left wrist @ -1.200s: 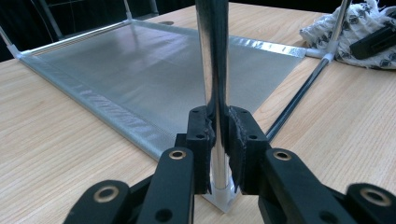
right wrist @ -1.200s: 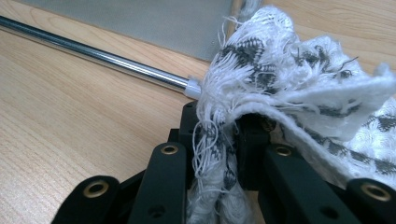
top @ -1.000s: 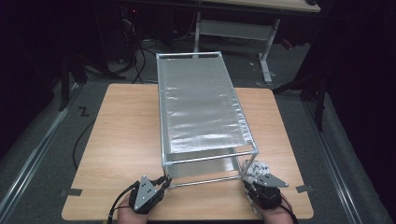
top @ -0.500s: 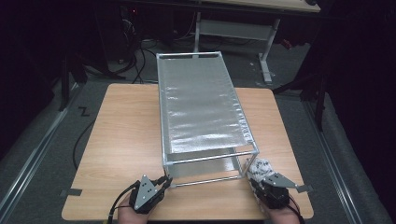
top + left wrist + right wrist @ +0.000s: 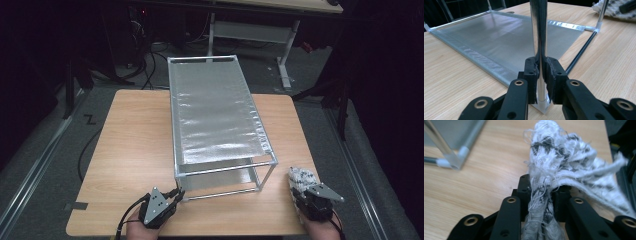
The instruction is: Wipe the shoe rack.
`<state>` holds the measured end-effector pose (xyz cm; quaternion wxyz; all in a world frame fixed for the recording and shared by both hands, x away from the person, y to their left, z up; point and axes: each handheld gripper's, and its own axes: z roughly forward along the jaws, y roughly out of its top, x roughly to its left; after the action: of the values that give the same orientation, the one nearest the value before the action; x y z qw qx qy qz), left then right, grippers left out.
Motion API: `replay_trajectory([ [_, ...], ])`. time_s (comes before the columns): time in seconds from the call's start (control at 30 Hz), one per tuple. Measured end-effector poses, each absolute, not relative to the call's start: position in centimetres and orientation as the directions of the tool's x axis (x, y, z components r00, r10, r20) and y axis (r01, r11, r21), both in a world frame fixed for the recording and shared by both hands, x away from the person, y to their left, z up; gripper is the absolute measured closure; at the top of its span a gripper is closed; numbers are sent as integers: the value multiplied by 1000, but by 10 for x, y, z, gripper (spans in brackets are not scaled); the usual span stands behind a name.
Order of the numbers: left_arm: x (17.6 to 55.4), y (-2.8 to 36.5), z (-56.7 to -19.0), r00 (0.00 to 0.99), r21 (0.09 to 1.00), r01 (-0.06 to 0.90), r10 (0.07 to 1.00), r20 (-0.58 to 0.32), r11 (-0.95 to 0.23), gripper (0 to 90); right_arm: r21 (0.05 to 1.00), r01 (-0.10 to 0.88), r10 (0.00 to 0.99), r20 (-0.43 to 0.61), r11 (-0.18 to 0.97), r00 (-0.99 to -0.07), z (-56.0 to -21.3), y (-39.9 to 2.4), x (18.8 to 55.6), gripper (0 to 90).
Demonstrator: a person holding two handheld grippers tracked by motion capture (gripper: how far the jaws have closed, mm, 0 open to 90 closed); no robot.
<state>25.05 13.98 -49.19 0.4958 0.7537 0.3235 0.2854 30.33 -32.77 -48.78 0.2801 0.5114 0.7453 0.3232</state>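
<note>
At 6 o'clock on the wooden table [image 5: 130, 150], nearest the person, the two grippers are sitting by the near edge. The left gripper [image 5: 176, 195], at about 7 o'clock, is clamping the near-left upright post [image 5: 538, 35] of the metal shelf frame [image 5: 220, 167]; in the left gripper view its jaws are standing almost together, the pads [image 5: 532, 72] pressing on either side of the shiny tube just above the clear plastic foot [image 5: 543, 106] that is resting on the wood.

At about 5 o'clock, the right gripper [image 5: 299, 184] is holding a bunched white-and-black cloth [image 5: 301, 176], off the near-right corner of the frame and apart from it. In the right gripper view the jaws have just been opening a little, and they are standing narrowly apart with the frayed cloth [image 5: 564, 157] running down between the pads [image 5: 524, 188]; the fabric is still filling the gap and spilling up and over towards 1 o'clock. The frame's near-right corner foot [image 5: 454, 161] is showing at 10 o'clock in that view, clear of the cloth.

Moving on towards 12 o'clock, the frame is standing upright down the middle of the table, its silvery fabric shelf [image 5: 212, 115] stretching away from the near crossbar to the far end, which is overhanging the table's far edge. A lower silvery panel [image 5: 506, 42] is lying flat on the wood inside the frame. Beyond, on the dark floor, cables [image 5: 145, 70] and the legs of another desk [image 5: 287, 50] are showing.
</note>
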Motion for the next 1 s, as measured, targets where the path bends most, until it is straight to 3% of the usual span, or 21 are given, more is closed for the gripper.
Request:
replay_trajectory([
  [0.1,251,139,-492,629,932,204,770,110,-300,791,734,637,952,-43,236,-303,-498,-330,310,610],
  [0.43,251,140,-492,629,934,208,770,100,-292,791,779,602,965,-16,176,-261,-485,-332,303,422],
  [0.83,253,135,-493,638,935,211,765,89,-284,794,848,499,967,-55,176,-248,-456,-327,278,391],
  [1.0,252,134,-493,637,934,211,765,91,-287,794,869,467,955,-20,164,-296,-448,-319,275,398],
])
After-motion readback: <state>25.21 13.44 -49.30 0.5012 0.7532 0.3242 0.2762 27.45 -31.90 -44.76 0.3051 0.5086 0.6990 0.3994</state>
